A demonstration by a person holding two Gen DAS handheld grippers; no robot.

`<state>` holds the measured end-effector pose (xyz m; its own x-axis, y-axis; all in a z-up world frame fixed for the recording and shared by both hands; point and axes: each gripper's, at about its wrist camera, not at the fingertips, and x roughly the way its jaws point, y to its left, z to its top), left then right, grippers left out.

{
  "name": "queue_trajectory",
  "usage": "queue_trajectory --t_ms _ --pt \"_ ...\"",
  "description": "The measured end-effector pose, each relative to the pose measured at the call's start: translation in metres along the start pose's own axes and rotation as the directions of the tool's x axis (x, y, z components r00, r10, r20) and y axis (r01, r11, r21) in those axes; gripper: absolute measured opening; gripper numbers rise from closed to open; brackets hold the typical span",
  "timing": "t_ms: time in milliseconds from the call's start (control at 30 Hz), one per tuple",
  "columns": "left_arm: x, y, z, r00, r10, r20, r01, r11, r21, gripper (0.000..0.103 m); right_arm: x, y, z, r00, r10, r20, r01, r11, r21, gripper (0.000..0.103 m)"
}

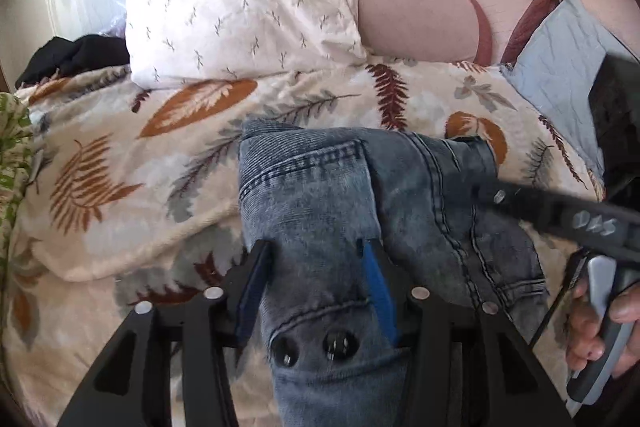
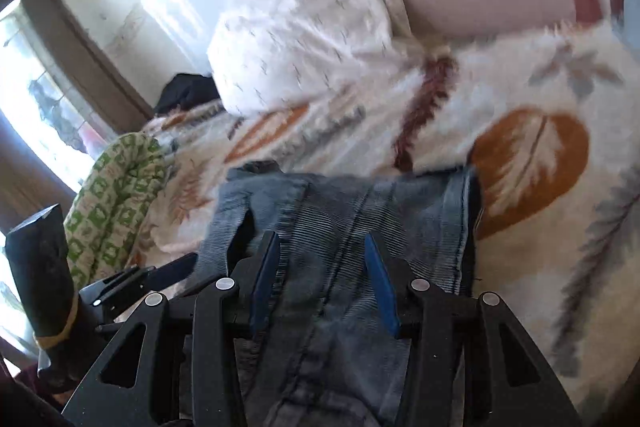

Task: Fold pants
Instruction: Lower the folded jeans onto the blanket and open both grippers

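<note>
The folded blue jeans lie on the leaf-patterned blanket covering the bed, below a white pillow at twelve o'clock. The left gripper stands about half open, its fingers straddling the denim without pinching it. The right gripper, entering the left view from three o'clock, is likewise half open over the jeans, gripping nothing.
</note>
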<state>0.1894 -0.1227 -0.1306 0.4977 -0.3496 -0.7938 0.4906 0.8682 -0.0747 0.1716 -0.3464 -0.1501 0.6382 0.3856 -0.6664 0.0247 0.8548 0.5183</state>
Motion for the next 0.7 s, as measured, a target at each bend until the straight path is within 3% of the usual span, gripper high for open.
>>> queue_trajectory --t_ms 67,233,300,467,600,700 --pt "0.01 -0.001 0.001 1.0 -0.009 -0.009 0.009 1.0 -0.009 0.057 0.013 -0.014 -0.002 0.999 -0.034 -0.037 0.036 0.998 0.051 0.043" --pt "0.029 -0.004 0.0 1.0 0.018 -0.021 -0.018 1.0 -0.004 0.074 0.021 -0.033 -0.009 0.998 -0.003 -0.06 0.01 0.993 0.119 0.044" --pt "0.031 -0.003 -0.005 1.0 0.031 -0.002 -0.031 1.0 -0.002 0.077 0.021 -0.031 -0.01 0.998 -0.015 -0.057 0.021 0.995 0.097 0.045" --pt "0.003 0.021 -0.017 0.999 -0.034 0.035 0.038 0.992 -0.118 0.077 -0.001 -0.027 -0.006 1.0 -0.001 -0.031 0.005 0.992 0.127 0.051" --pt "-0.038 0.02 -0.033 0.994 0.056 0.091 -0.051 0.997 -0.058 0.077 -0.034 -0.016 -0.01 0.999 0.019 0.032 -0.021 0.997 0.073 0.053" --pt "-0.05 0.015 -0.045 0.992 0.098 0.084 -0.098 0.995 0.002 0.077 -0.048 0.0 -0.025 1.0 0.014 0.028 -0.015 1.0 0.007 0.054"
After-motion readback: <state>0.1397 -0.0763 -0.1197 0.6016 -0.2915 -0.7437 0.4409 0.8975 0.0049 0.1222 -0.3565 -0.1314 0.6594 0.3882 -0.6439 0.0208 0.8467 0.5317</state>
